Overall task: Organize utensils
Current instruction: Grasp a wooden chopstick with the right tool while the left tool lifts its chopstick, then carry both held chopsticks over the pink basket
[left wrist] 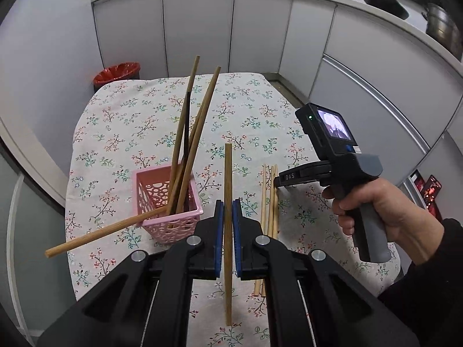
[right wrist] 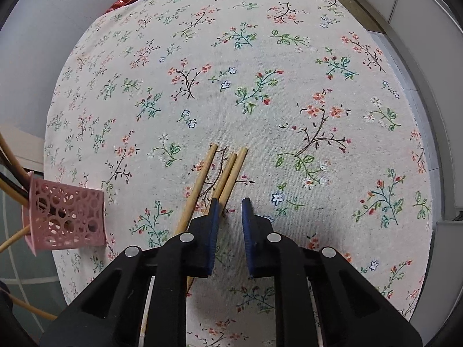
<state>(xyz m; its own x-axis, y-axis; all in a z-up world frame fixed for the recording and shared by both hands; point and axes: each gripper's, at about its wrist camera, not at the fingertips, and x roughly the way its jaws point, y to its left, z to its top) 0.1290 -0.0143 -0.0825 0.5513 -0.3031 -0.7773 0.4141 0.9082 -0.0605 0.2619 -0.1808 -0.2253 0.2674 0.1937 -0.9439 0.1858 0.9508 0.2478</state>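
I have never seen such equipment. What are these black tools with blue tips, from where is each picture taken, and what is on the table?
A person holds two hand-operated grippers, each with a camera looking along its fingers. The left gripper, seen from its own camera, is shut on one wooden chopstick. The right gripper has nothing between its pads; it hangs over three loose chopsticks on the floral tablecloth. A pink basket already holds several chopsticks. The left view also shows the person's hand holding the right gripper.
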